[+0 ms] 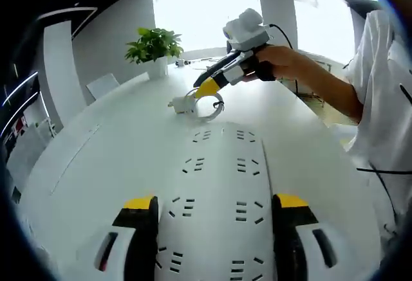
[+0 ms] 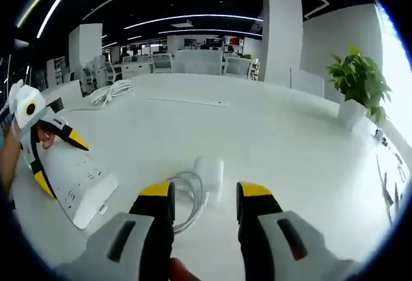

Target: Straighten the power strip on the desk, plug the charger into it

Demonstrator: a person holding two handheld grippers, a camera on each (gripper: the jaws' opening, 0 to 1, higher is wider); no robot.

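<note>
Two tools work over a white table: one at the power strip, one at the charger.

In the left gripper view, the left tool has its jaws spread wide on either side of the white power strip, which lies flat on the table; whether the jaws touch it is unclear. In the right gripper view, the right tool is open, jaws apart just before the white charger and its coiled cable, holding nothing. A potted plant stands near the table's far edge.
</note>
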